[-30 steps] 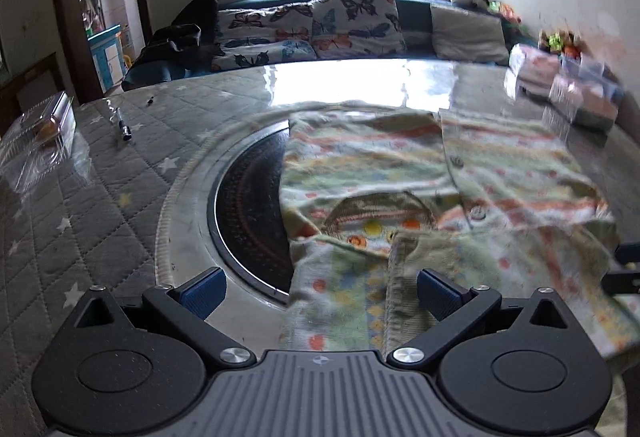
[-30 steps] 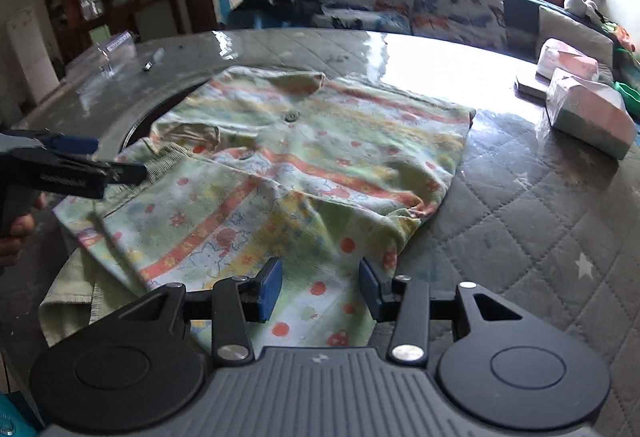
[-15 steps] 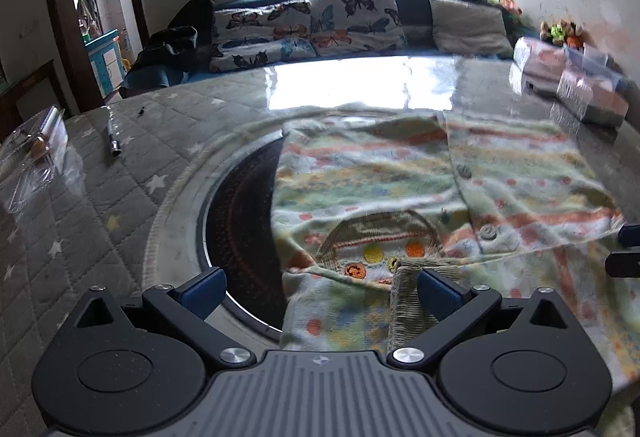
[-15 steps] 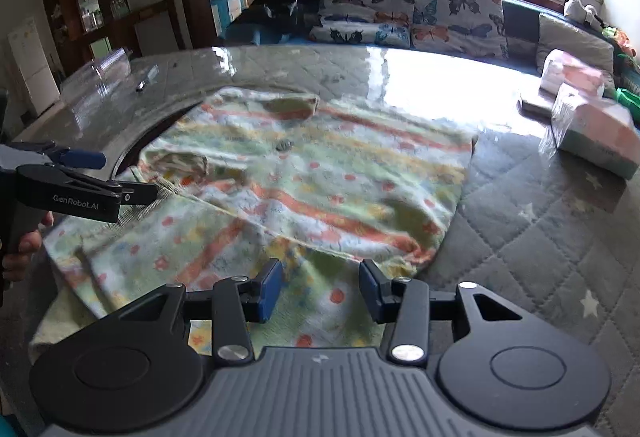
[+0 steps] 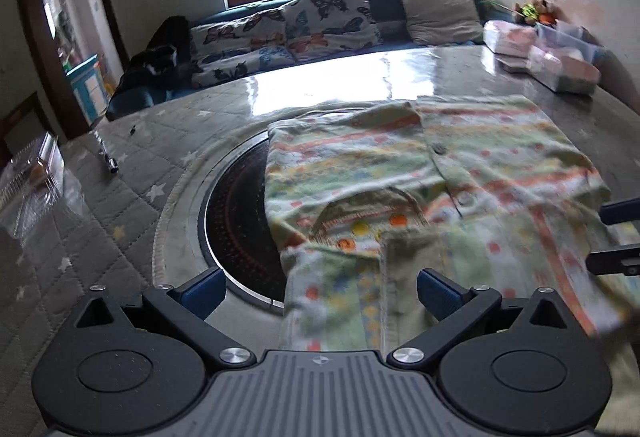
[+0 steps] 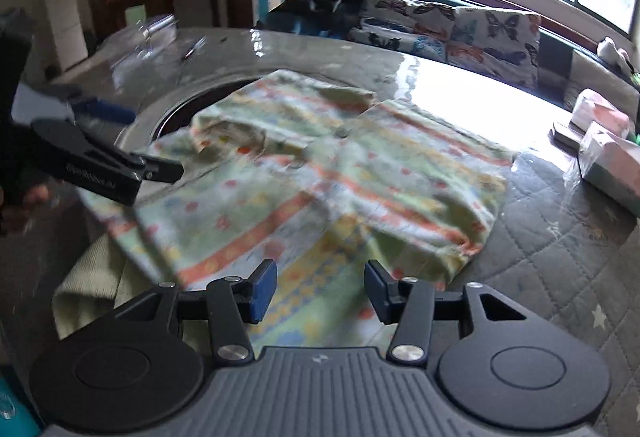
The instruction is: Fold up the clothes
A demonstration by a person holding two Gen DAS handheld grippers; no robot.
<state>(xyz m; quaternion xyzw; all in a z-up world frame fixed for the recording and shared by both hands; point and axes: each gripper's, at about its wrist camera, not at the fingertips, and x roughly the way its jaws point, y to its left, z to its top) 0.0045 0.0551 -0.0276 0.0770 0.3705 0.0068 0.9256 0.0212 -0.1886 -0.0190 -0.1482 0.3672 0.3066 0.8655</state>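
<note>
A child's patterned shirt [image 5: 404, 185] with green, orange and yellow stripes and buttons lies spread on the round table, partly over the dark centre disc [image 5: 236, 217]. It also shows in the right wrist view [image 6: 320, 177]. My left gripper [image 5: 320, 289] is open, its jaws wide apart above the shirt's near sleeve and cuff. My right gripper [image 6: 320, 289] is open above the shirt's near edge, nothing between its pads. The left gripper shows at the left of the right wrist view [image 6: 108, 165], and the right gripper's fingers [image 5: 616, 237] at the right edge of the left wrist view.
The quilted grey table cover [image 5: 100, 229] has star marks. A clear plastic box [image 5: 32, 177] and a pen [image 5: 108, 161] lie at the left. Tissue packs [image 6: 608, 153] stand at the far right. A sofa with butterfly cushions [image 5: 304, 25] stands behind the table.
Both grippers have lifted and shifted a little over the shirt. The near sleeve now lies further in over the body. Both stay open.
</note>
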